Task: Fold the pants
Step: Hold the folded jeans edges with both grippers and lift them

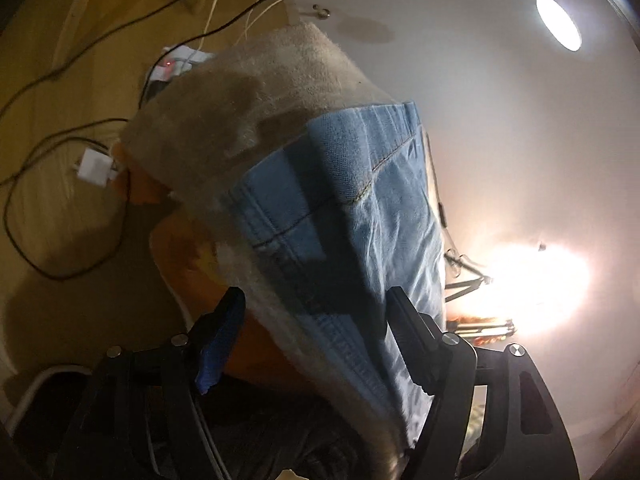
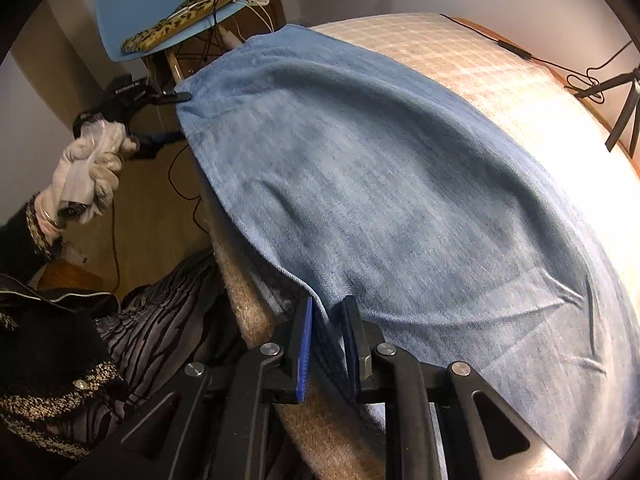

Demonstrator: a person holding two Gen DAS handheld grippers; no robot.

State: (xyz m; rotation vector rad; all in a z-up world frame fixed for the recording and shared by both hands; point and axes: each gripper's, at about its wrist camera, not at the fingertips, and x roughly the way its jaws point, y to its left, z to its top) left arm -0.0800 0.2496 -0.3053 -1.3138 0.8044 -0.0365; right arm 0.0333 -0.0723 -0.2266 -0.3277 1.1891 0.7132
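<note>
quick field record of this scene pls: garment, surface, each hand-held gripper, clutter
garment: blue denim pants, spread flat
surface: beige blanket over a table
left hand-held gripper: open, jaws either side of the pants' edge at the far end
right hand-held gripper: shut on the pants' near edge
left hand: white glove
clutter: blue chair, floor cables

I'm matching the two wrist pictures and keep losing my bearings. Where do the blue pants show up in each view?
Left wrist view: the blue pants run from the centre down to the lower right, lying on the beige blanket, between the wide-apart fingers of the left gripper.
Right wrist view: the pants fill the middle and right; the right gripper pinches their near edge.
Shared landmark: the beige blanket along the table's edge.
</note>
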